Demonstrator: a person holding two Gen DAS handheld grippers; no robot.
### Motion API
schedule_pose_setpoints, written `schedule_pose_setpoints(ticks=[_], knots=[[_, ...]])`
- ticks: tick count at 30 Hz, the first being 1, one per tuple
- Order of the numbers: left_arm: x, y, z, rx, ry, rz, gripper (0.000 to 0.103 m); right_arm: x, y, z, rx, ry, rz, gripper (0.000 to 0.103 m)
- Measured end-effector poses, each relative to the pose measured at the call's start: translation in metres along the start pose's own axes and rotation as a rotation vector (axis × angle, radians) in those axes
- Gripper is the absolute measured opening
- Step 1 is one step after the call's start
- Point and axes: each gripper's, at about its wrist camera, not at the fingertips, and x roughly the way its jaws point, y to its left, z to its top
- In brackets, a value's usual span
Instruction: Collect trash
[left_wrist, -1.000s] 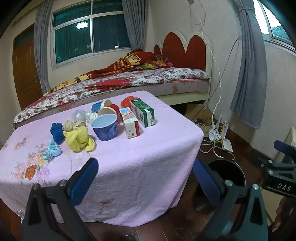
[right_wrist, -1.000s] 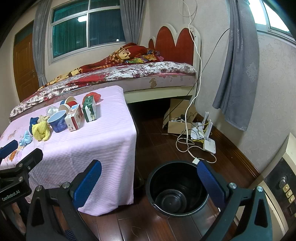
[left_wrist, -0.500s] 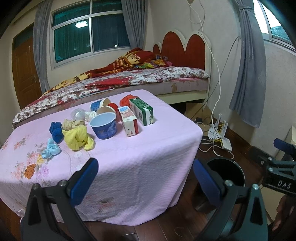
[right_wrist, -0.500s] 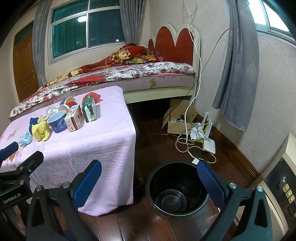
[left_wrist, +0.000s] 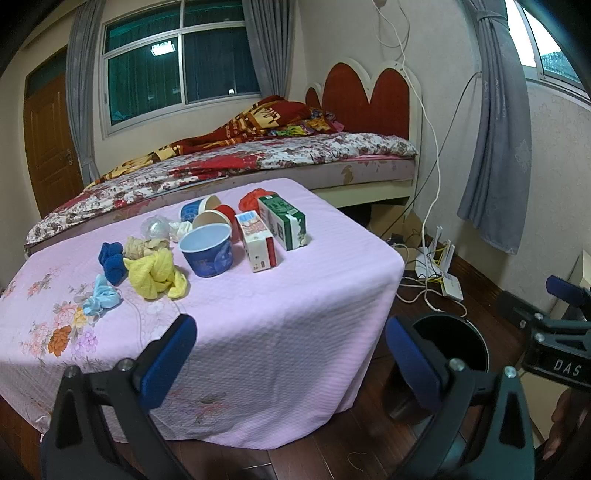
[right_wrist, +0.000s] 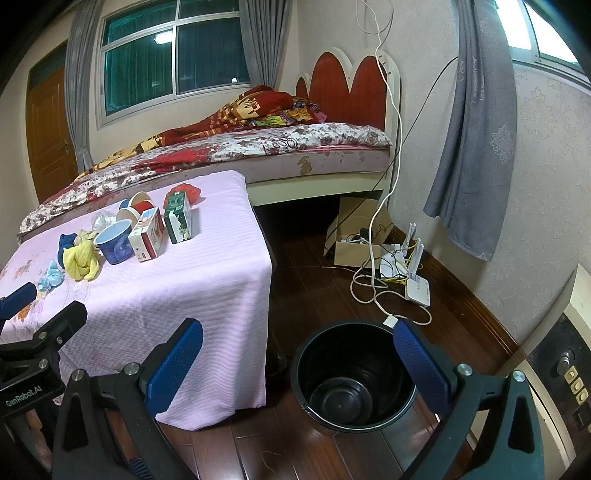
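While upright on the floor, black bin (right_wrist: 352, 376) empty

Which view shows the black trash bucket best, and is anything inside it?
The right wrist view: the black bucket appears whole, its inside visible down to a bare bottom. The left wrist view shows only part of its rim behind a left gripper finger.

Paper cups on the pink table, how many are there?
3. A blue paper cup stands upright in front. A red paper cup and another blue one lie tipped just behind it. More could hide behind the cartons.
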Motion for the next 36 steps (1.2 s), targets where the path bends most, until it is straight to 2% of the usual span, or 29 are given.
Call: schedule_pose_setpoints(ticks=[36], knots=[[-0.0005,-0.001,-0.0001,-0.001,0.002,0.0,0.103,0.0016,0.0013,0.0001,-0.001,0.003,0.003,0.103]])
